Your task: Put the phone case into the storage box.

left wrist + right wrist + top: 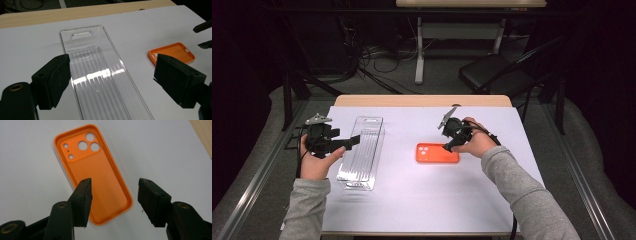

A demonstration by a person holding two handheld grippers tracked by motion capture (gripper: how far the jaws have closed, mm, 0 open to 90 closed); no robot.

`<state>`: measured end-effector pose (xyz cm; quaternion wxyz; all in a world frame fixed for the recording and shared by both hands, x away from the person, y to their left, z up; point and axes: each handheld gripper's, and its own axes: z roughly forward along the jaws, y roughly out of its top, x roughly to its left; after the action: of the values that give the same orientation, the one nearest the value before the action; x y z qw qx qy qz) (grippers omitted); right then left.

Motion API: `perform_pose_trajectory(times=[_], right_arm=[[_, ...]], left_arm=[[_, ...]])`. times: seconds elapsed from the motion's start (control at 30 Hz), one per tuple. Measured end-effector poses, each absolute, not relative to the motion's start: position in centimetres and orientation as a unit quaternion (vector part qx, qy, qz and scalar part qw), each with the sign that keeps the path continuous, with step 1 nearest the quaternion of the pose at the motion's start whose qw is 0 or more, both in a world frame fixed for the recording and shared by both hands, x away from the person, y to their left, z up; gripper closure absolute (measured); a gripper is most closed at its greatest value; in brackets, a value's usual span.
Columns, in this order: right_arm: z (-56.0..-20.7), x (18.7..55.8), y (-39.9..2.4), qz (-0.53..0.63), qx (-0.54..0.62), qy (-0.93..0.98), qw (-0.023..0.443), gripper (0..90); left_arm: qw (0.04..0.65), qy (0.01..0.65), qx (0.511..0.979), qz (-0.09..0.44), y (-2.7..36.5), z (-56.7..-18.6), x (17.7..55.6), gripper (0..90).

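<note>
Two tongs are in your hands over the white mat (422,200), seen from the high view. Your left gripper (353,141) hangs over the left long edge of the clear plastic tray (364,160), its jaws pointing toward the middle of the table. Your right gripper (447,147) points down at the near right end of the orange phone case (434,154), which lies flat and well apart from the tray. From up here you cannot tell whether either pair of jaws touches anything.

Looking along your left gripper (111,75), the jaws stand spread wide with nothing pinched between them. The clear plastic tray (100,75) runs lengthwise between and beyond them, its hang-slot end farthest from the jaws, and the jaw on the left of the frame lies at the tray's long edge; you cannot tell whether it touches. Beyond the other jaw lies the orange phone case (177,51), partly hidden by that jaw, and past it the tips of your other gripper show at the frame's edge.

Looking along your right gripper (113,192), the jaws are partly spread and hold nothing. The orange phone case (100,172) lies open side up below and ahead of them, camera holes at the far end. The jaw on the left of the frame overlaps the case's long rim, while the other stands just outside the opposite rim over the mat (170,152). Neither pad presses on the case.
</note>
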<state>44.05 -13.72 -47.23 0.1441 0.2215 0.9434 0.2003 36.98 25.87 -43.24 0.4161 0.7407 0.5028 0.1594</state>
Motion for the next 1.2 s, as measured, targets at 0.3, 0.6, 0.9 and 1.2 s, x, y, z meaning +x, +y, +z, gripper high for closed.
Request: perform_pose_trajectory(times=[0.3, 0.6, 0.9, 1.2], right_arm=[[-48.4, 43.7, -12.8, 0.177, 0.205, 0.954, 0.13, 49.4], [-48.2, 43.4, -12.3, 0.173, 0.171, 0.961, 0.133, 58.2], [-49.2, 42.8, -11.9, 0.139, 0.116, 0.974, 0.139, 65.3], [-50.4, 42.3, -11.3, 0.099, 0.07, 0.984, 0.133, 73.0]], left_arm=[[0.414, 0.504, 0.742, 0.157, 25.9, -43.3, 37.0, 14.1], [0.414, 0.505, 0.741, 0.157, 26.1, -43.3, 37.0, 14.2], [0.411, 0.502, 0.745, 0.156, 25.9, -43.5, 37.0, 14.6], [0.411, 0.504, 0.743, 0.156, 26.1, -43.4, 37.0, 14.8]])
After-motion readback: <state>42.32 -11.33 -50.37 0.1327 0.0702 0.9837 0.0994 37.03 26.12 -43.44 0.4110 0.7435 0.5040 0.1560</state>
